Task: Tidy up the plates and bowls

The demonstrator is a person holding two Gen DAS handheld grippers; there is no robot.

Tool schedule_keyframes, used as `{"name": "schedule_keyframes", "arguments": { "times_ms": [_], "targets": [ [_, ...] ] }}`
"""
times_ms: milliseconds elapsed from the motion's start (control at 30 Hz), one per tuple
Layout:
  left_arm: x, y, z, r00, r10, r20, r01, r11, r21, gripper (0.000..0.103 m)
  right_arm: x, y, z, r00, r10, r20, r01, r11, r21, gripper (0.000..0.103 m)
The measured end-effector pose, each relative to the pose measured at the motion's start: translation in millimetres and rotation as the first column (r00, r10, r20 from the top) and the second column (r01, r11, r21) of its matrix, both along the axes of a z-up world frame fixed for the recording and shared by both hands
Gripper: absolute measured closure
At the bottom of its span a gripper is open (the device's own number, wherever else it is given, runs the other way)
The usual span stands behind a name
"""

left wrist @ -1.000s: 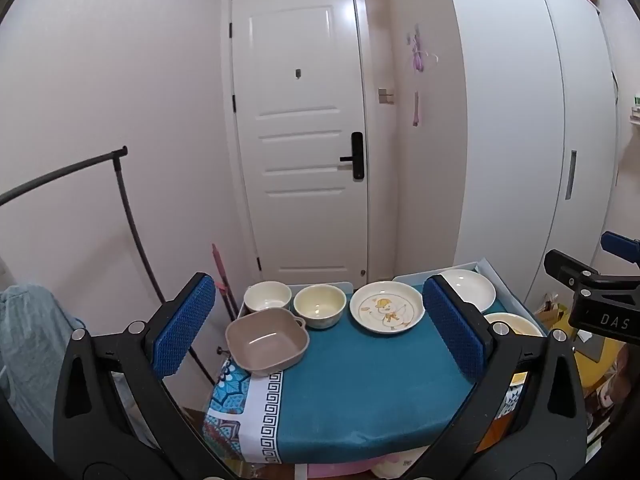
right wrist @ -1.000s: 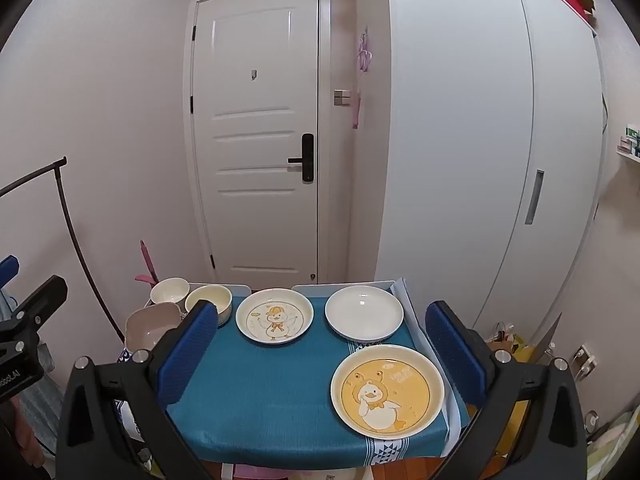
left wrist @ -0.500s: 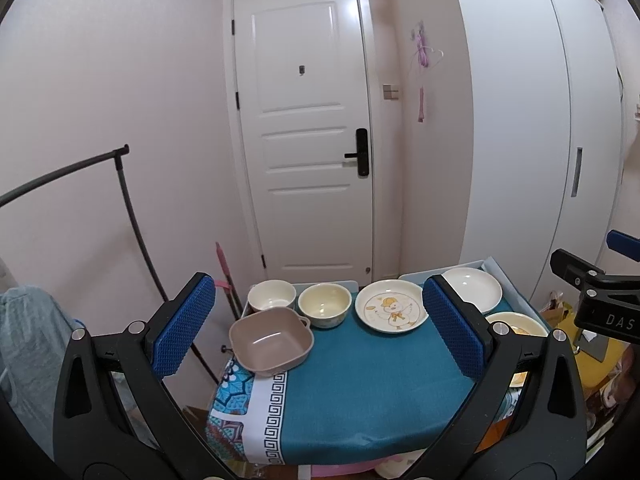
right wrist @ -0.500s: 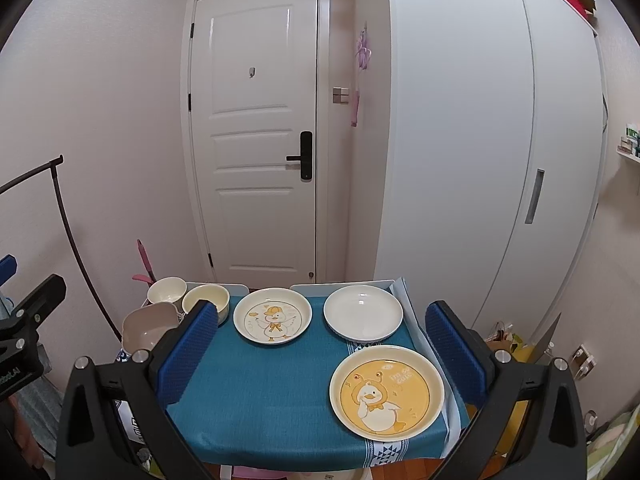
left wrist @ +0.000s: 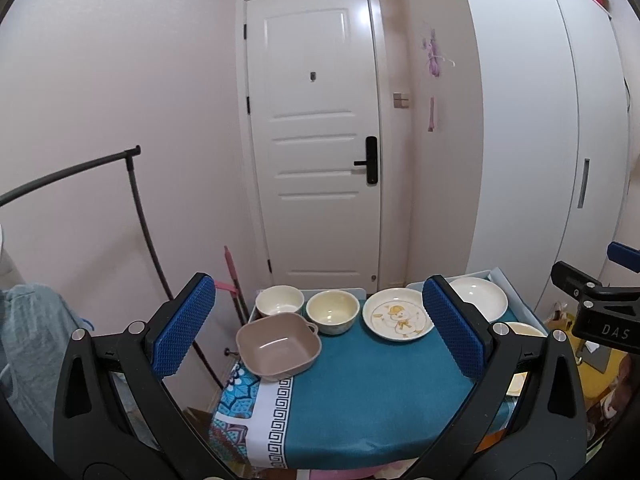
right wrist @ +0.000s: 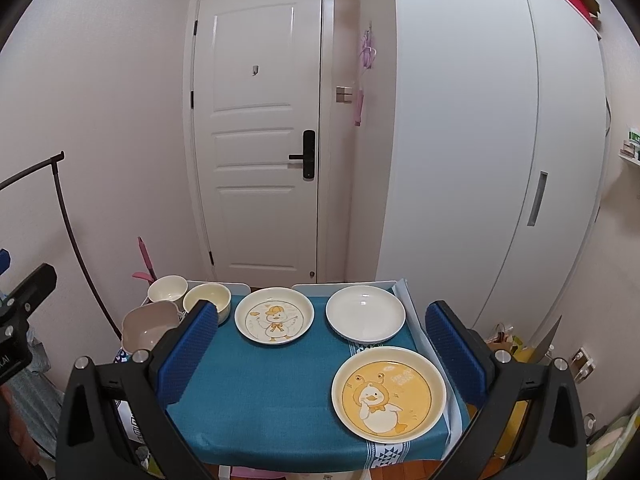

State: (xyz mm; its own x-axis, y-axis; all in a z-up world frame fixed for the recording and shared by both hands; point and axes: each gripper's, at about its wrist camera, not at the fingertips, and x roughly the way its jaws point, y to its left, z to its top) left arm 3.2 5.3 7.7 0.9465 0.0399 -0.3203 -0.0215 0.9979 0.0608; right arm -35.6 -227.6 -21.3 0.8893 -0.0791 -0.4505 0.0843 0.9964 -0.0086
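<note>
A small table with a teal cloth (left wrist: 380, 392) (right wrist: 272, 392) holds the dishes. At its left are a tan square bowl (left wrist: 278, 348) (right wrist: 146, 330), a white round bowl (left wrist: 279, 300) (right wrist: 167, 288) and a cream round bowl (left wrist: 333, 311) (right wrist: 208, 299). A white duck plate (left wrist: 398, 318) (right wrist: 274, 320) and a plain white plate (left wrist: 478, 298) (right wrist: 365, 318) lie at the back. A yellow duck plate (right wrist: 388, 392) lies front right. My left gripper (left wrist: 320, 332) and right gripper (right wrist: 322, 356) are open, empty, above the table's near side.
A white door (left wrist: 316, 140) and white wardrobe (right wrist: 500, 140) stand behind the table. A dark curved clothes rail (left wrist: 140, 216) stands at the left with grey cloth (left wrist: 28, 340) beside it. Clutter lies on the floor at the right (right wrist: 520, 352).
Both views have shifted slightly; the table and dishes sit a little lower in the left wrist view. No dish has moved and both grippers stay open.
</note>
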Motion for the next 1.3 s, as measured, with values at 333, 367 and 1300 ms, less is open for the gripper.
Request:
{"name": "schedule_keyframes", "arguments": {
  "times_ms": [333, 367, 1300],
  "targets": [
    [2, 3, 0, 1.000, -0.010, -0.003, 0.010, 1.000, 0.002, 0.000, 3, 4, 1, 1.000, 0.011, 0.001, -0.011, 1.000, -0.003, 0.000],
    [3, 4, 0, 1.000, -0.013, -0.005, 0.013, 1.000, 0.000, 0.000, 3, 3, 1, 1.000, 0.012, 0.002, -0.012, 1.000, -0.003, 0.000],
    [10, 5, -10, 1.000, -0.015, -0.014, 0.015, 1.000, -0.005, 0.000, 8, 4, -5, 1.000, 0.011, 0.000, -0.011, 1.000, -0.010, 0.000]
  ]
}}
